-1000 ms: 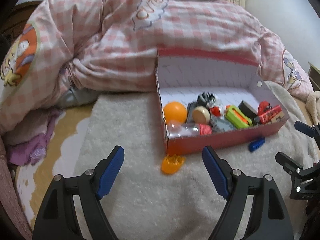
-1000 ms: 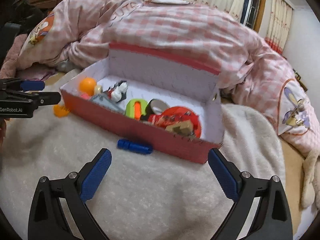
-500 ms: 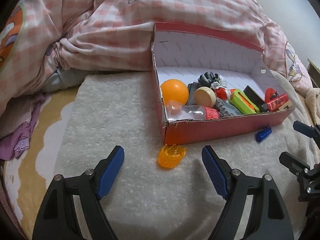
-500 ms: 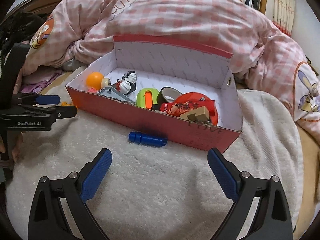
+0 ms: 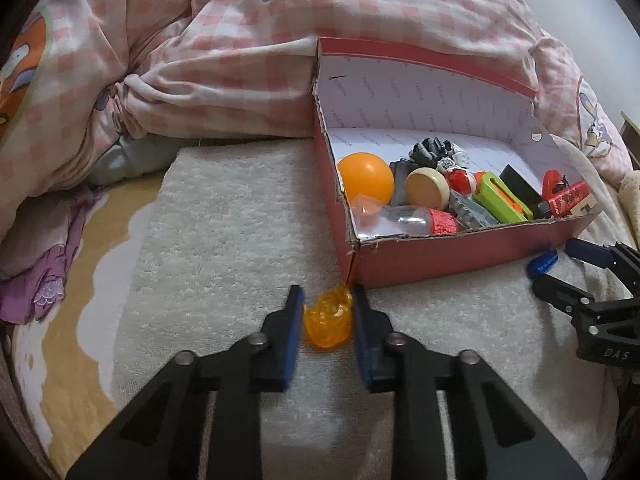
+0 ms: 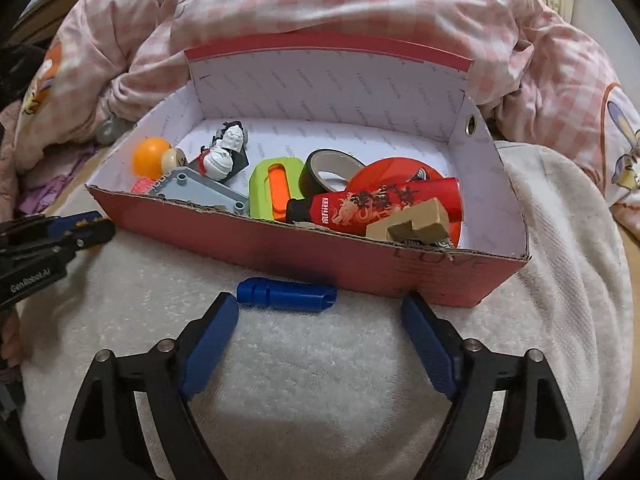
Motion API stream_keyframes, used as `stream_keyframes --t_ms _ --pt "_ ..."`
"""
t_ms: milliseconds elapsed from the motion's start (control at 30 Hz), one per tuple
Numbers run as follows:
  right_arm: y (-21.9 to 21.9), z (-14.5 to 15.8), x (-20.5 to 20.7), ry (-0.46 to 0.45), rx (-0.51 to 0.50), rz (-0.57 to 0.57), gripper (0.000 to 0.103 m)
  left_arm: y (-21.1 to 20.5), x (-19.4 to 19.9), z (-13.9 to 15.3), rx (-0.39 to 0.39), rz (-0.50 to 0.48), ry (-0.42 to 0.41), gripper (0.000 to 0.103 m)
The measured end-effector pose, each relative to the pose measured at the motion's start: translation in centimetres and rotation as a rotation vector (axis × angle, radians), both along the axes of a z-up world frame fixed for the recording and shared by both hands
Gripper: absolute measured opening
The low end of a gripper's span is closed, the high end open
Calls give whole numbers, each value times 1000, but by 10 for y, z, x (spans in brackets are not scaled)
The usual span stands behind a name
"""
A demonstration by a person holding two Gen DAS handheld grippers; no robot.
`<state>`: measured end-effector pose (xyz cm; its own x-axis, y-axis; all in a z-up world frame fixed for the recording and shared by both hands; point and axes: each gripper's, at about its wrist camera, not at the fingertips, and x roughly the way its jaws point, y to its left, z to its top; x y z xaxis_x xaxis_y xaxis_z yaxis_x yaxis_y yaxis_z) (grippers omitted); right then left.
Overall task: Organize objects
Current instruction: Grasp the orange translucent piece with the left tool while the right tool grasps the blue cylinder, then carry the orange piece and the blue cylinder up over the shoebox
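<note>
A red cardboard box [image 5: 460, 258] with several toys inside lies open on a white towel [image 5: 240, 220]; it also shows in the right wrist view [image 6: 360, 268]. My left gripper [image 5: 326, 300] is shut on a small clear orange toy [image 5: 328, 318] lying on the towel by the box's near left corner. A blue cylinder [image 6: 286, 294] lies on the towel against the box's front wall, also seen in the left wrist view [image 5: 542, 262]. My right gripper [image 6: 320, 308] is open, low over the towel, with the blue cylinder just ahead of its left finger.
A pink checked quilt [image 5: 280, 40] is piled behind the box. Purple cloth [image 5: 36, 280] lies at the left on a yellow sheet [image 5: 100, 248]. The box holds an orange ball [image 5: 364, 178], a green case [image 6: 274, 188], a tape roll [image 6: 330, 170] and a red tube [image 6: 380, 206].
My left gripper moved forward and closed around the orange toy. My right gripper moved closer to the blue cylinder and the box and stayed open.
</note>
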<state>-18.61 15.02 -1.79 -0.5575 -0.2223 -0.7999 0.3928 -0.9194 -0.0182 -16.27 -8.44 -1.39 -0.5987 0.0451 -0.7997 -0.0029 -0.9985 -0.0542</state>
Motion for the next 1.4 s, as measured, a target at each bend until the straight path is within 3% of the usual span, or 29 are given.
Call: stream_keyframes --t_ms 200,367,867,1133,1400 --pt "-6 1 4 17 33 15 70 1 1 2 3 -10 0 21" --pt "-5 0 3 0 -12 47 51 2 2 3 0 -14 -2 21" --pt "-3 7 20 12 -40 96 51 14 9 16 -14 -21 5 21" --pt "1 23 38 40 -70 124 51 23 33 21 -30 -40 50 21" --pt "15 50 51 111 -124 125 51 28 43 51 9 -78 136 21"
